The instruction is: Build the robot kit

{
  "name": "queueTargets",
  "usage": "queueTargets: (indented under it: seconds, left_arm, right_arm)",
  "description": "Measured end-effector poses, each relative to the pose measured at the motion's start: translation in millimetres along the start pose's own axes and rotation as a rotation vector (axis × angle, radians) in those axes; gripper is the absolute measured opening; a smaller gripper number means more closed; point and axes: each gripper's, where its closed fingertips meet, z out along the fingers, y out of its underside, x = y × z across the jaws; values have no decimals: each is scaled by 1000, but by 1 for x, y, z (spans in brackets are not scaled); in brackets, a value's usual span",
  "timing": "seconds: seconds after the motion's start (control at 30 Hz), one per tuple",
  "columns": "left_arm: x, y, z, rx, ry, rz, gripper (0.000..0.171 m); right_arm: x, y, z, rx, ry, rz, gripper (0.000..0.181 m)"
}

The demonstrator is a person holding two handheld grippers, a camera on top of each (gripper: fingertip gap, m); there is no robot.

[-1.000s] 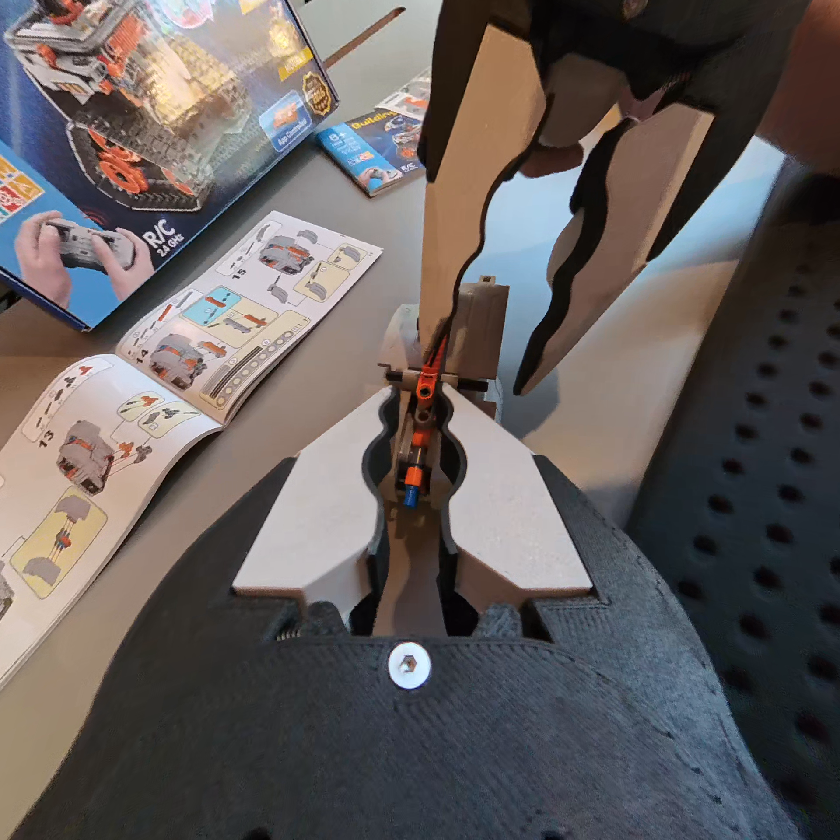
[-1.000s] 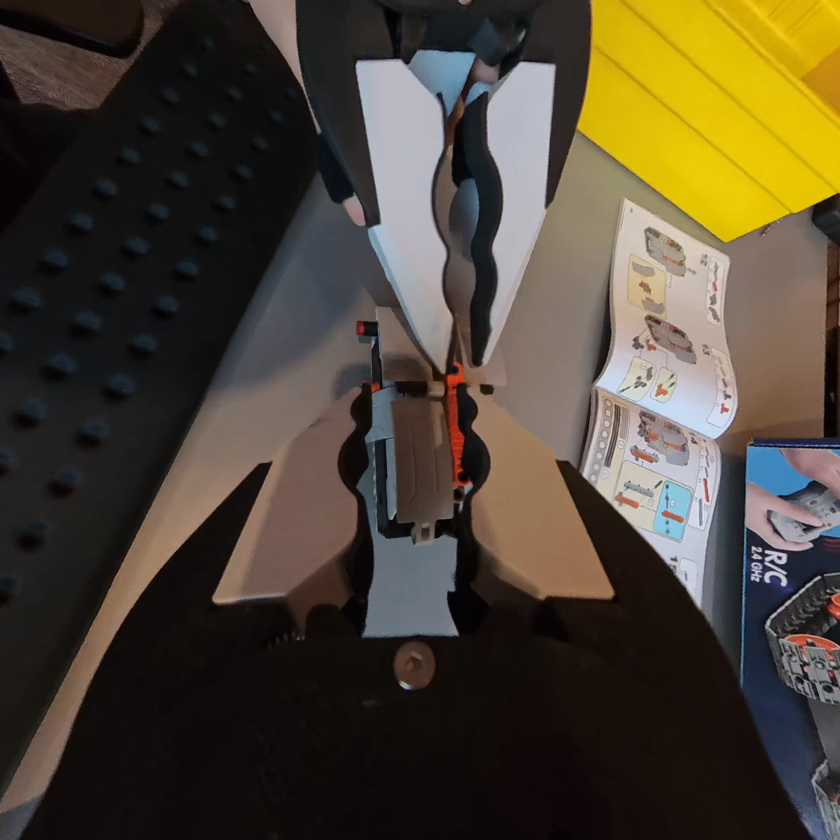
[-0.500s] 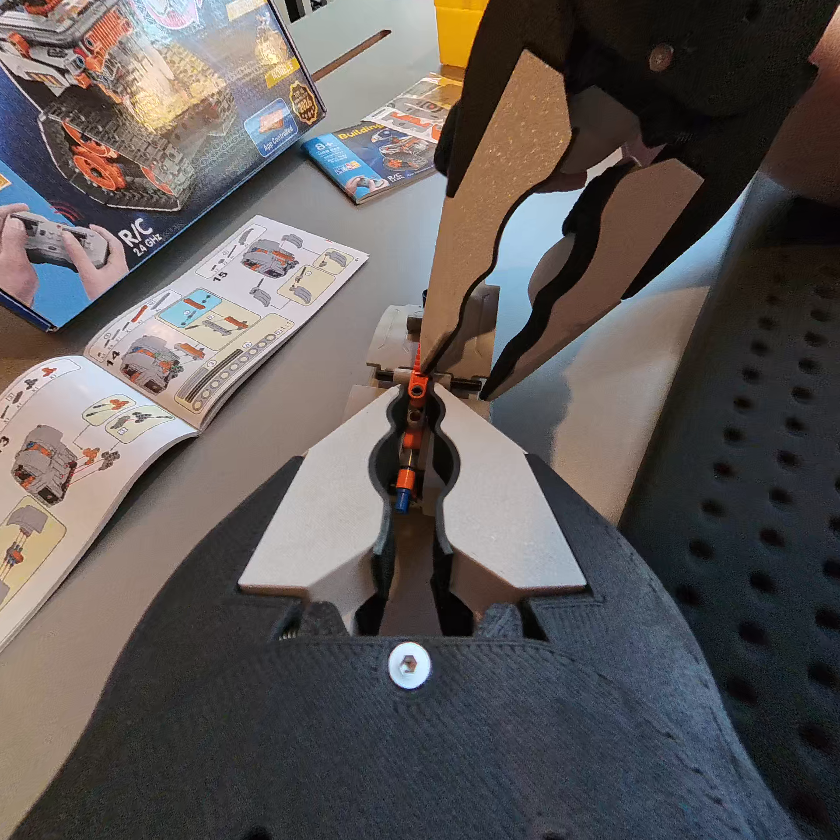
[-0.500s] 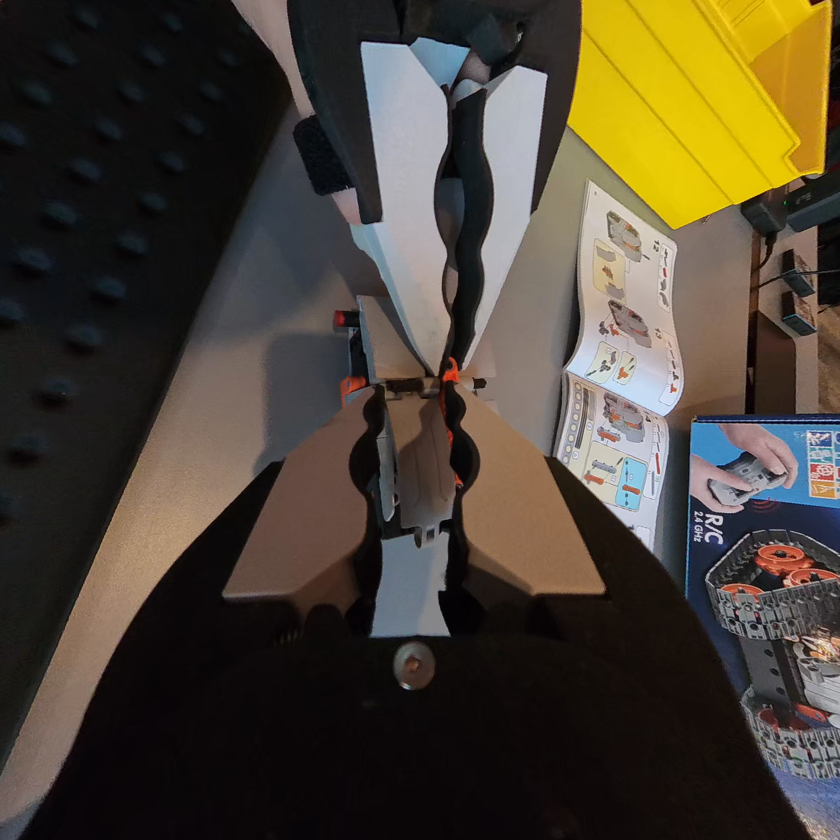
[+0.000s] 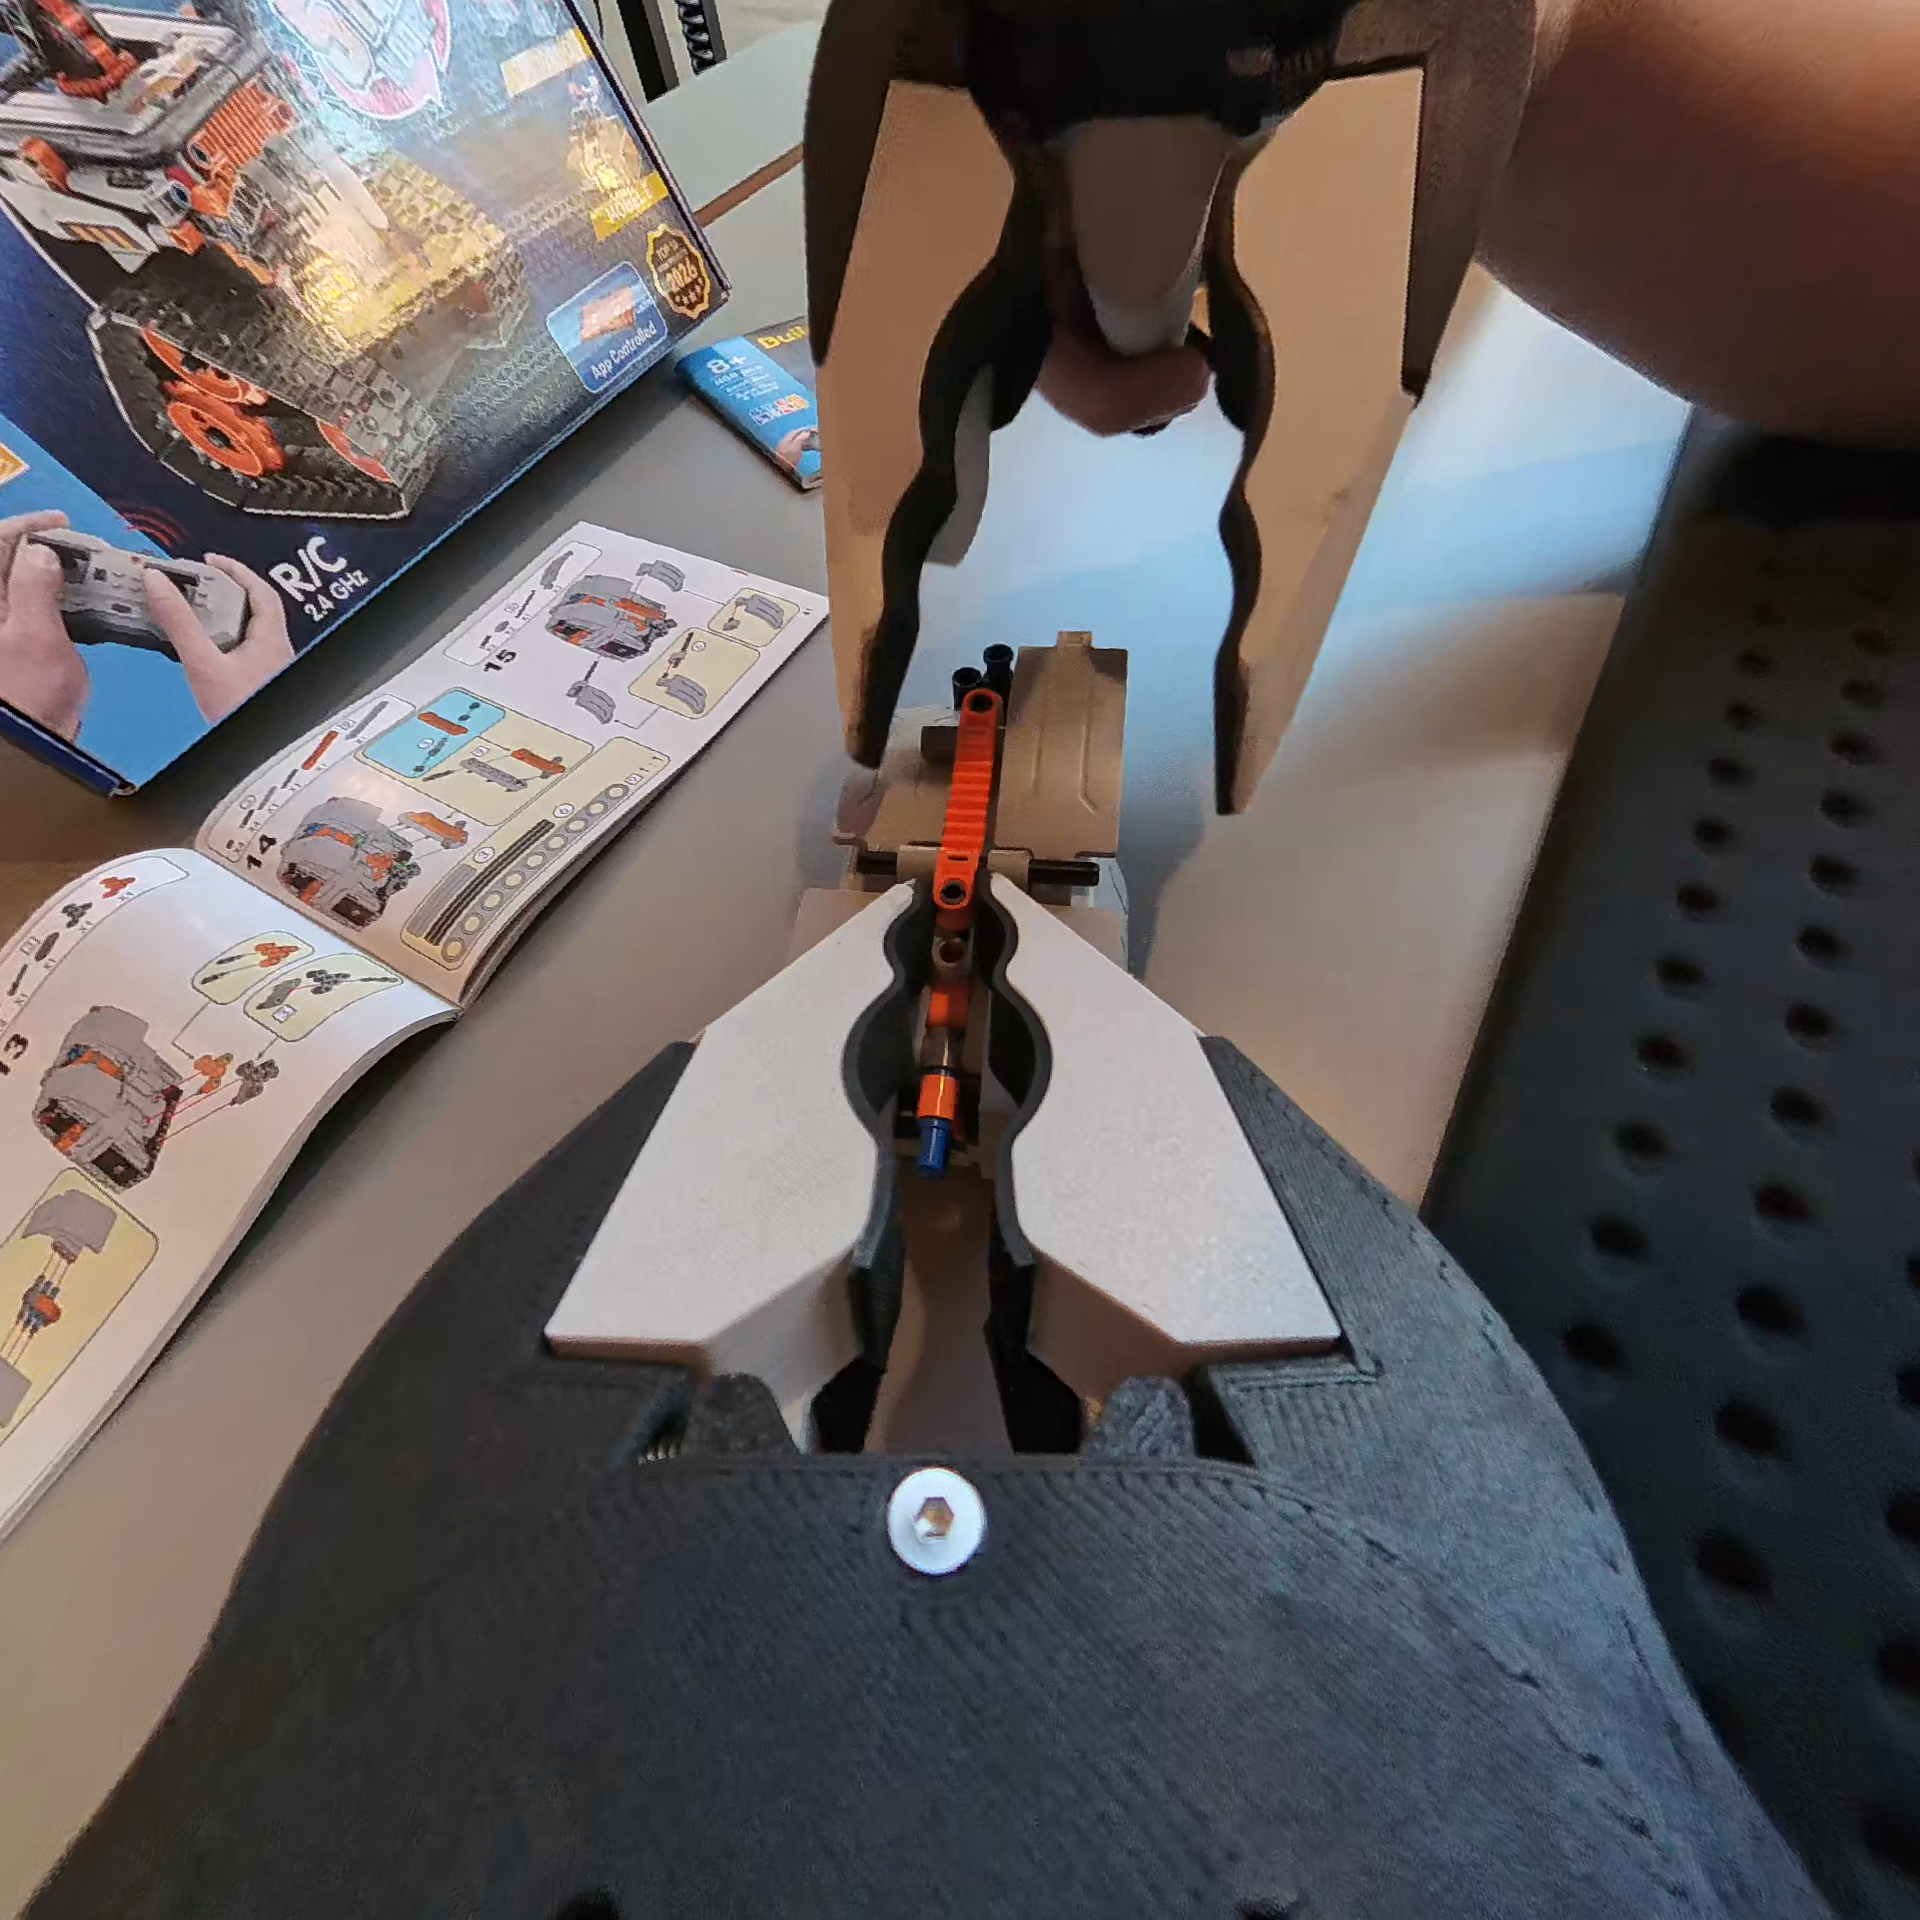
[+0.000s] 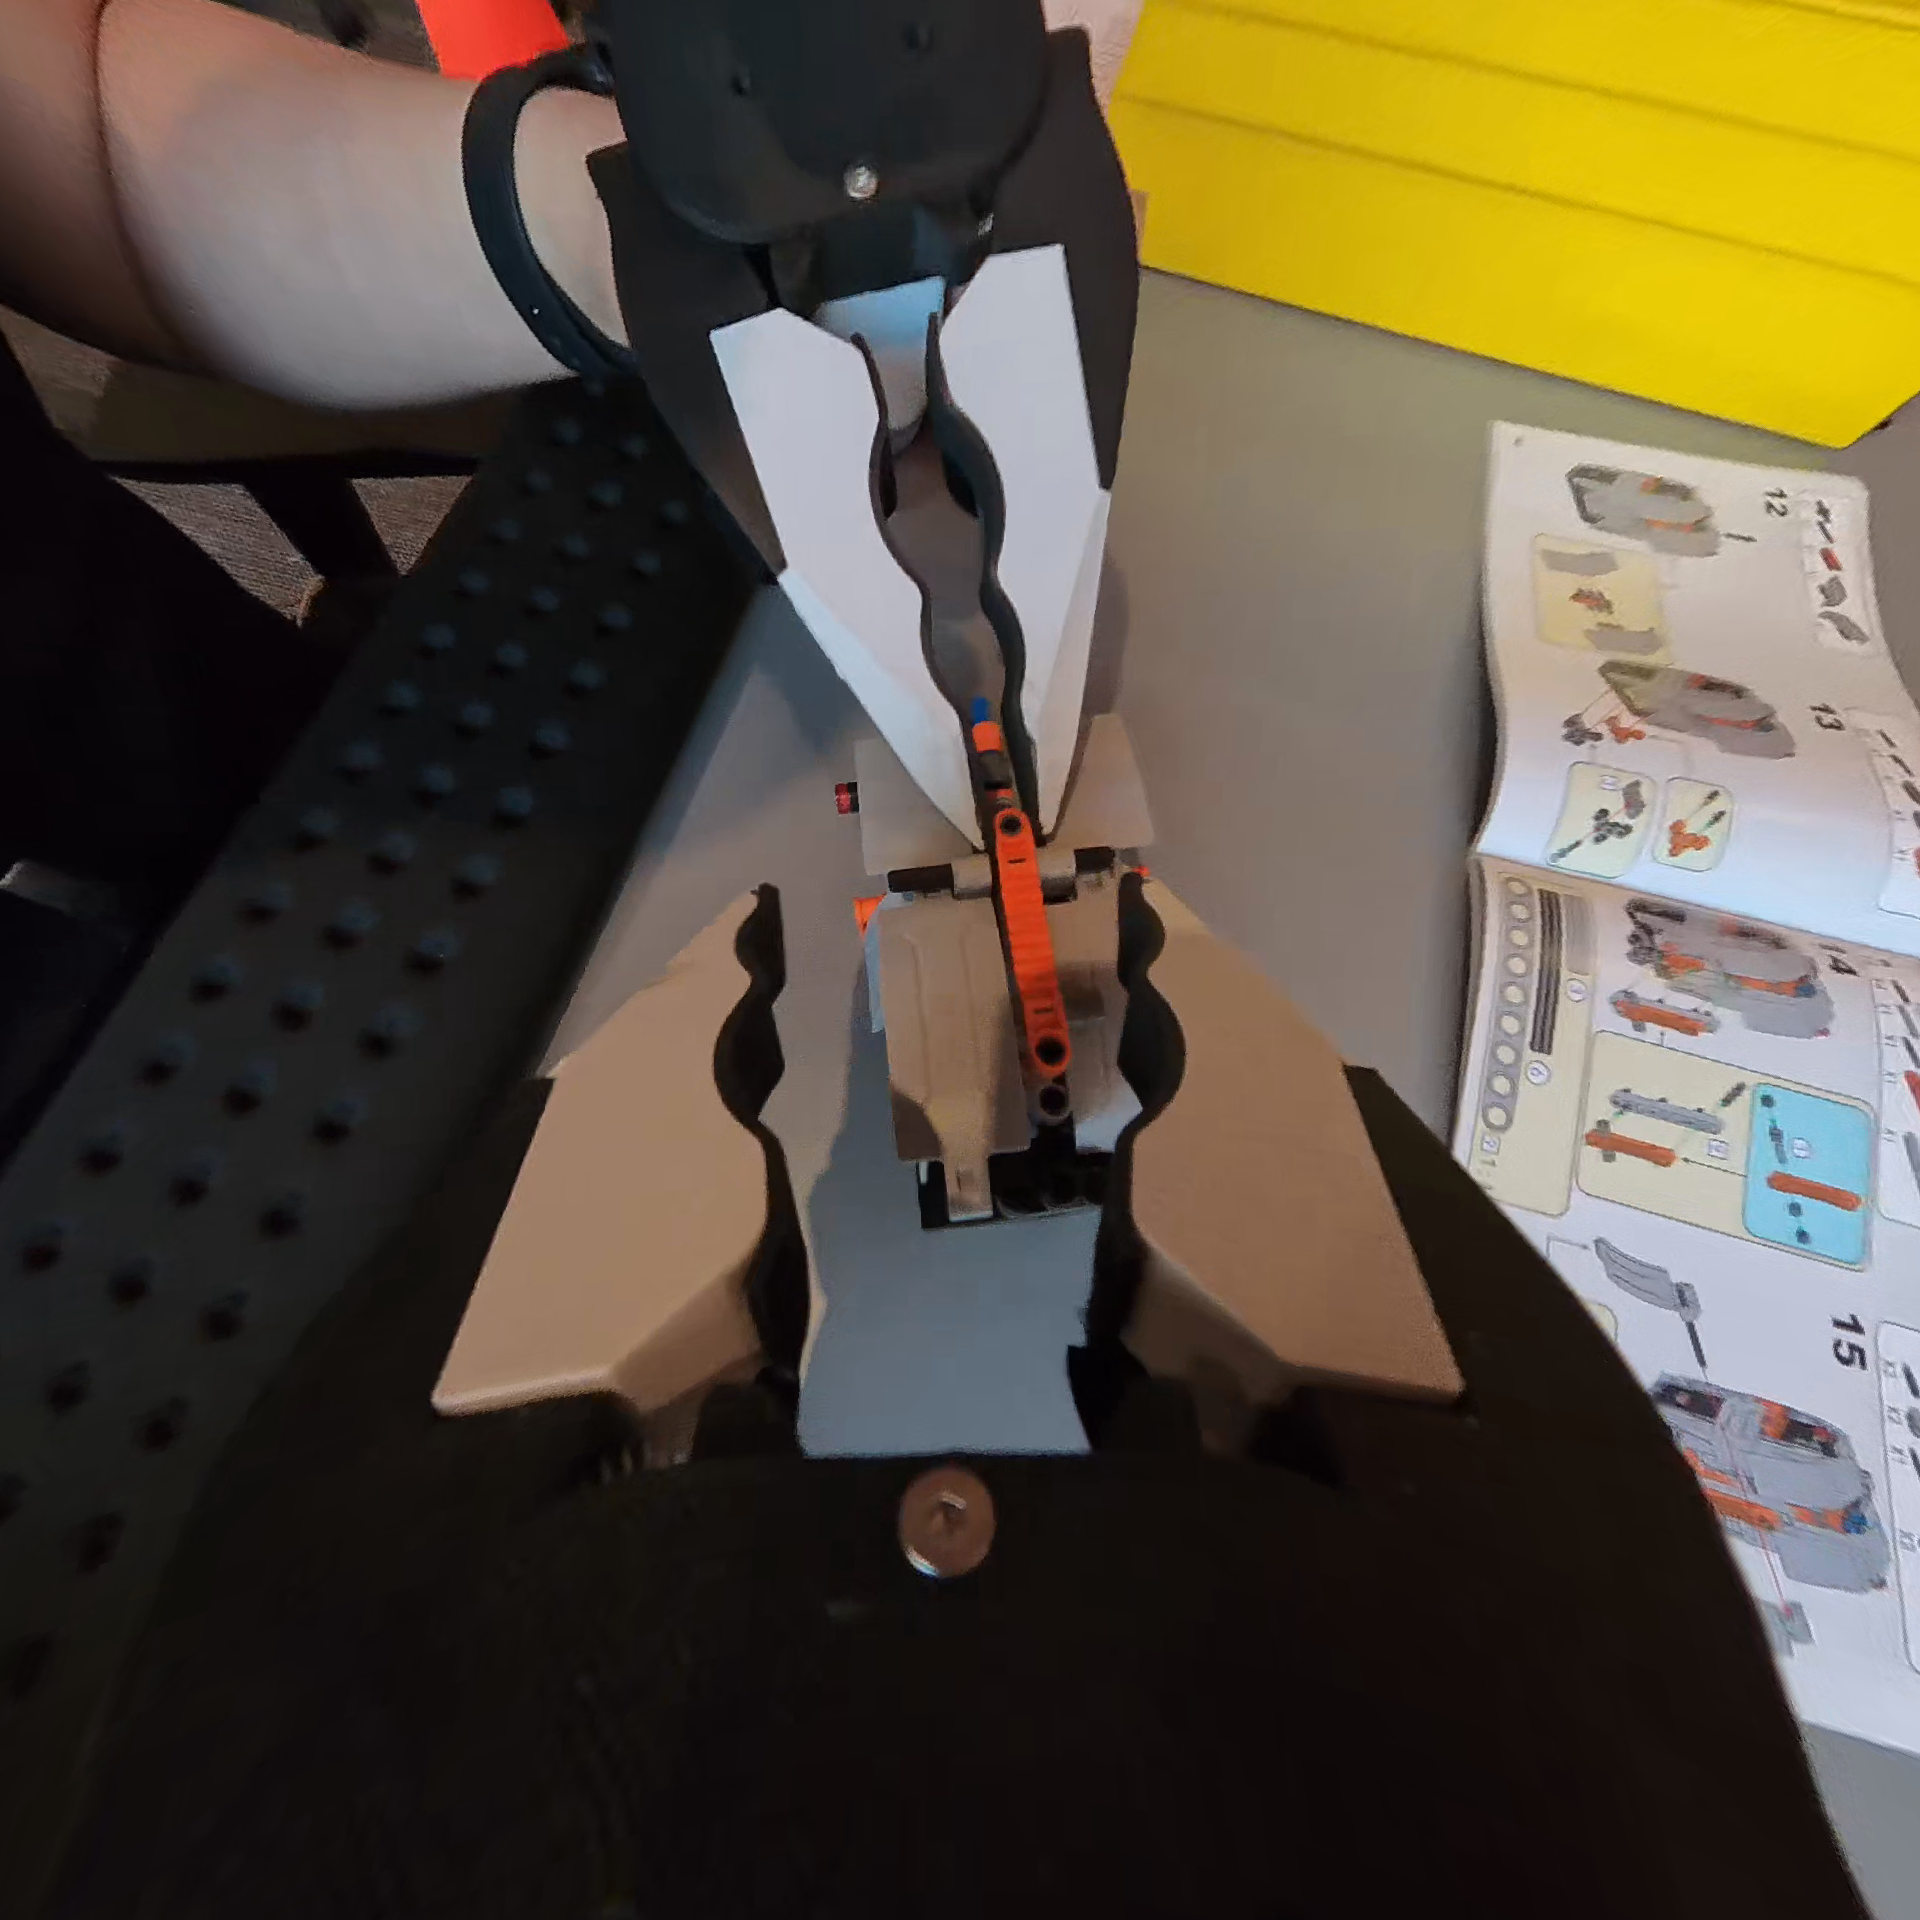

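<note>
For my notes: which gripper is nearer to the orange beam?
Left. The left gripper is shut on the orange beam end; the right gripper stands open around it.

Left gripper (image 5: 951, 899): black ribbed printed shell, pale grey wedge fingers (image 5: 769, 1132) w/ wavy black pads, silver hex screw (image 5: 935, 1521) at centre. Right gripper (image 6: 945, 1049): same build, screw (image 6: 945, 1519) too. Black band (image 6: 520, 208) on the wrist behind the left one.

An orange beam (image 5: 966, 800) crosses the grey brick assembly (image 5: 1049, 727) beside a yellow bin (image 6: 1558, 197).
</note>
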Motion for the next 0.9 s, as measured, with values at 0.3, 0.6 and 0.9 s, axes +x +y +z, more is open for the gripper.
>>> queueTargets:
  seconds: [0.3, 0.6, 0.9]
  left_arm:
    - [1, 0, -1, 12, 33, 57, 6]
    - [6, 0, -1, 45, 75, 51, 5]
    - [8, -1, 1, 75, 33, 73, 5]
  right_arm:
    - [-2, 7, 17, -96, -25, -119, 69]
    - [-3, 9, 16, -83, -16, -140, 64]
    - [1, 11, 17, -73, 22, -145, 52]
